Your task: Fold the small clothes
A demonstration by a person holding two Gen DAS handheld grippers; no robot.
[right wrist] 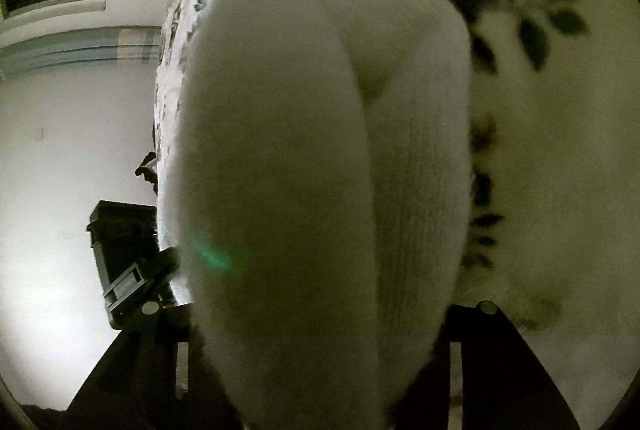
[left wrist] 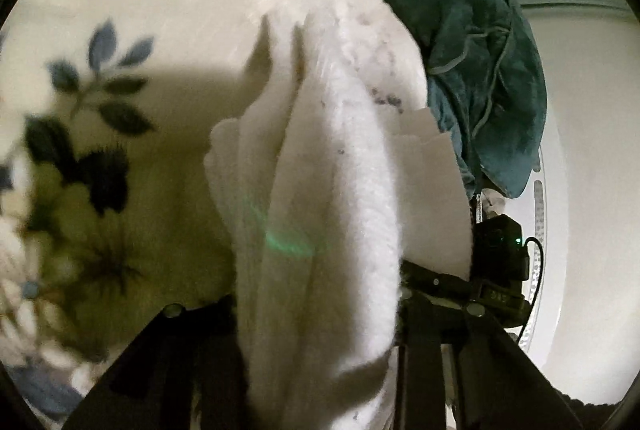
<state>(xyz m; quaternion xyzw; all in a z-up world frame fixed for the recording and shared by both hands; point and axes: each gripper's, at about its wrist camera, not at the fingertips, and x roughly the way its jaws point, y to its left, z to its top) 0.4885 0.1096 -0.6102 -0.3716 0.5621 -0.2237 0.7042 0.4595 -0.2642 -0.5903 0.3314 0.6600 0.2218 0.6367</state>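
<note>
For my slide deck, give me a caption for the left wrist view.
White knit garment bunched between the left gripper fingers above a floral blanket, teal cloth beside it.

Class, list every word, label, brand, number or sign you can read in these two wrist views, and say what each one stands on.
None can be read for certain.
Faint digits on the black device beside the white garment: too small and blurred to read.
The floral bedspread and the teal cloth carry no text.
</note>
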